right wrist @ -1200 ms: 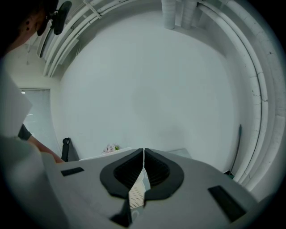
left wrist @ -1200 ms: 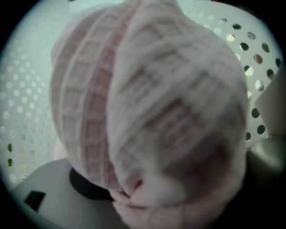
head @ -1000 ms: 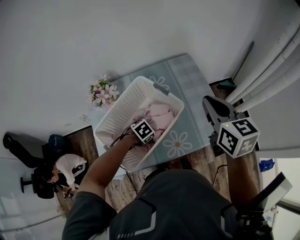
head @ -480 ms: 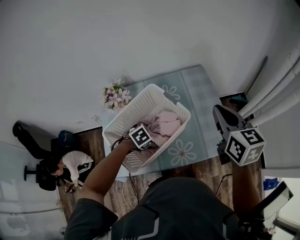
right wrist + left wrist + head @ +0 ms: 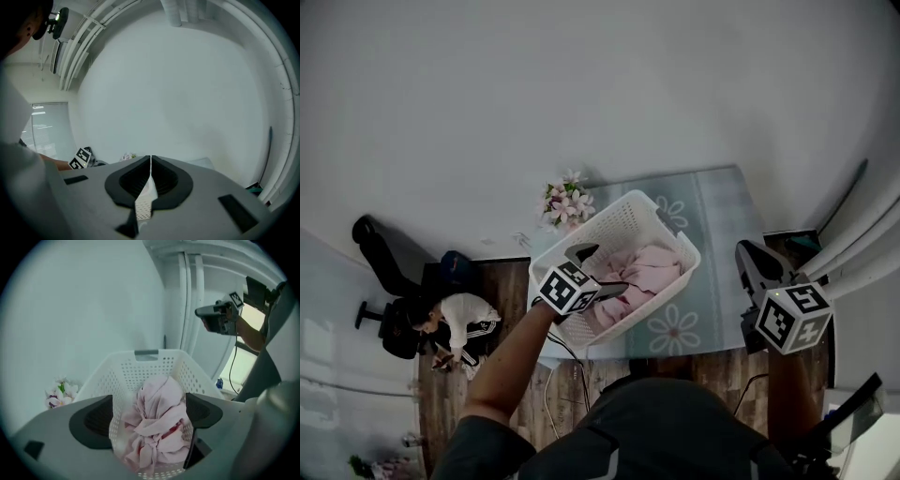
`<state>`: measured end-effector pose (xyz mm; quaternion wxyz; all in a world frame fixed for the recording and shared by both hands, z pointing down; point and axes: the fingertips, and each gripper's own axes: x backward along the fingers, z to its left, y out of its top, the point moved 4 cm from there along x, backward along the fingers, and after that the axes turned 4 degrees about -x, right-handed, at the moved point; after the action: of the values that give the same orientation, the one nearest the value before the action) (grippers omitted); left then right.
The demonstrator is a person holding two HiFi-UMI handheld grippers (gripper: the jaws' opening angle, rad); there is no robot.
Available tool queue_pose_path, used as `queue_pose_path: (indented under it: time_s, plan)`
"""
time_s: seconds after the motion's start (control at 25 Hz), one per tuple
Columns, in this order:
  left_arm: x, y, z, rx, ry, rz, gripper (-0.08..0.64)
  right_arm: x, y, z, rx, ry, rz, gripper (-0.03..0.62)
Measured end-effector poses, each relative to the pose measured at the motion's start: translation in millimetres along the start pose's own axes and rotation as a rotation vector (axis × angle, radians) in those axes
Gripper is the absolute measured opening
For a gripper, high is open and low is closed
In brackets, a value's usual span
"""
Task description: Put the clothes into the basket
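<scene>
Pale wall over most of the head view.

Blue flowered mat (image 5: 717, 202) across the middle, running out toward 3 o'clock.

White basket (image 5: 619, 220) on the mat, long axis roughly 8 to 2 o'clock in the head view.

Pink clothes (image 5: 654, 270) bunched in a heap inside the basket, nearer its 2 o'clock end and fully within the walls. No other garment seen on the mat or floor.

Left gripper (image 5: 598, 272) over the 8 o'clock end of the basket, tilted down and looking along the long axis. Jaws spread wide, having just been opening. Seen in its own view, clothes framed in the gap but lying lower in the basket, clear of both pads. Nothing gripped.

Right gripper (image 5: 744, 251) well apart at 3 o'clock of the basket, off its rim. Jaws closed together and holding nothing. Thin white perforated sliver visible under the seam; nature not determined.

Flowers (image 5: 567, 200) just beside the basket's 11 o'clock corner.

Key relation: clothes at about 2 o'clock from the left gripper, below it and along the basket's long axis. Left gripper much the nearer of the two.

Assessment: garment judged delivered and released. Task judged at or near completion, pending any item out of frame. Next move likely a clean lift clear of the rim. Snag risk judged low, pads being free of cloth.
</scene>
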<state>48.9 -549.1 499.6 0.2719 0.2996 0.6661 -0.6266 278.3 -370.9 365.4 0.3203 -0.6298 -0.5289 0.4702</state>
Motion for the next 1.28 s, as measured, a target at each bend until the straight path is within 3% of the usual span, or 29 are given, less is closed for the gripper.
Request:
queue_pose_path:
  time_s: [0.08,0.28,0.4,0.56,0.68,0.92,1.08,1.28]
  plan:
    - [17.7,16.3,-1.3,0.024,0.057,-0.092,0.483,-5.1,0.7,2.3,0.009,0.033,0.015,0.017]
    - [51.4,52.3,-14.4,0.077,0.197,-0.295,0.349,-14.6,4.7,6.2,0.029,0.096,0.031,0.017]
    - [65.8,63.0,-25.0,0.101,0.282,-0.37,0.246,-20.2,5.3,2.9,0.036,0.13,0.04,0.017]
    - [86.6,76.1,-38.0,0.139,0.355,-0.447,0.183,-23.3,10.3,1.5,0.038,0.163,0.033,0.017]
    - [106.0,84.6,-49.1,0.194,0.428,-0.511,0.098,-23.3,11.8,5.1,0.049,0.206,0.035,0.017]
    - [136.2,86.6,-65.3,0.235,0.571,-0.545,0.012,-34.7,9.4,18.0,0.063,0.297,0.039,0.017]
    - [148.4,79.3,-75.3,0.309,0.582,-0.576,0.011,-34.2,8.3,34.3,0.087,0.34,0.043,0.017]
    - [164.8,68.9,-85.4,0.306,0.637,-0.565,0.011,-31.4,10.6,58.0,0.115,0.367,0.022,0.017]
